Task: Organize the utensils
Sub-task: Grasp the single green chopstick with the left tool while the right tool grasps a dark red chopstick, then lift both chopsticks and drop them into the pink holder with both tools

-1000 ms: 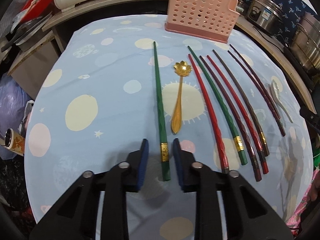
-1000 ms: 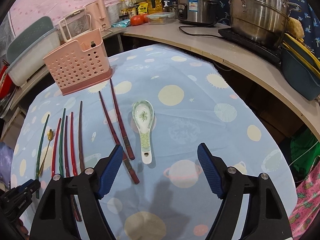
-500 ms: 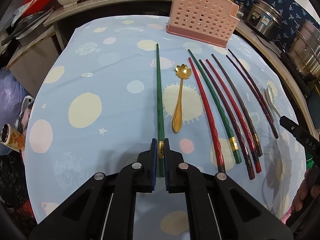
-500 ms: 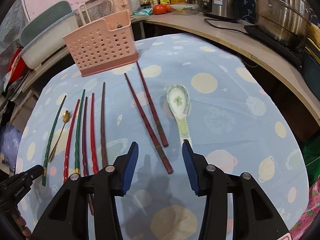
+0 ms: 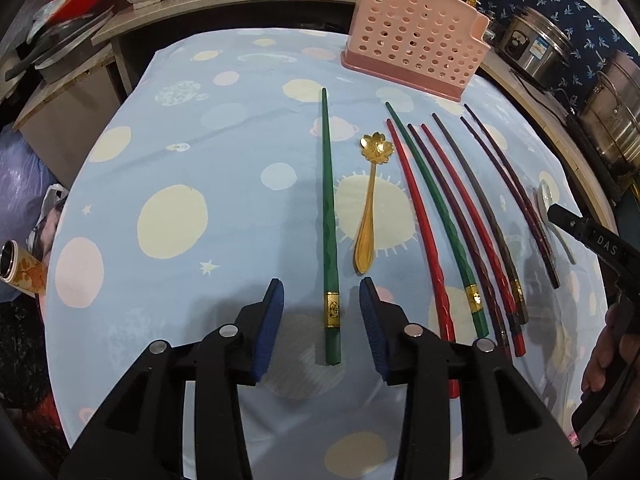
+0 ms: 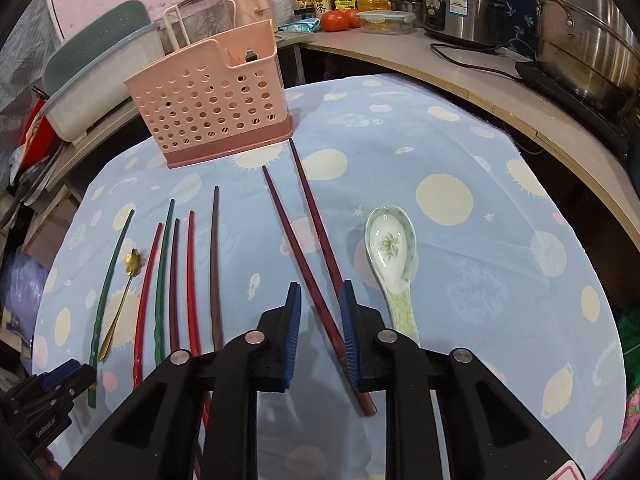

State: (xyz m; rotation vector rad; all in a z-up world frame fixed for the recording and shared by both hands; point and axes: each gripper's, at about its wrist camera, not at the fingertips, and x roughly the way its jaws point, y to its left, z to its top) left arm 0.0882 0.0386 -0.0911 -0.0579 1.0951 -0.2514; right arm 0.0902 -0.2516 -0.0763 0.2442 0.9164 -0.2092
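Observation:
A pink perforated utensil basket (image 5: pixel 416 56) (image 6: pixel 212 104) stands at the table's far side. In the left wrist view my left gripper (image 5: pixel 322 324) is open, its blue pads on either side of the butt end of a lone green chopstick (image 5: pixel 329 216) lying on the cloth. A gold flower spoon (image 5: pixel 370 200) lies just right of it, then several red, green and dark chopsticks (image 5: pixel 452 220). In the right wrist view my right gripper (image 6: pixel 320 336) is open around two dark red chopsticks (image 6: pixel 308 248), not clamped. A white ceramic spoon (image 6: pixel 394 256) lies to their right.
The table has a light blue cloth with planets (image 5: pixel 180 200). A curved counter (image 6: pixel 500 88) at the right holds steel pots (image 6: pixel 580 32), a rice cooker (image 6: pixel 460 4), bottles and tomatoes. Bins and a kettle stand behind the basket. A cup (image 5: pixel 16 268) sits off the table's left edge.
My left gripper was shut on the green chopstick half a second ago and has opened; the chopstick lies on the cloth. My right gripper has narrowed and moved forward over the dark red chopsticks.

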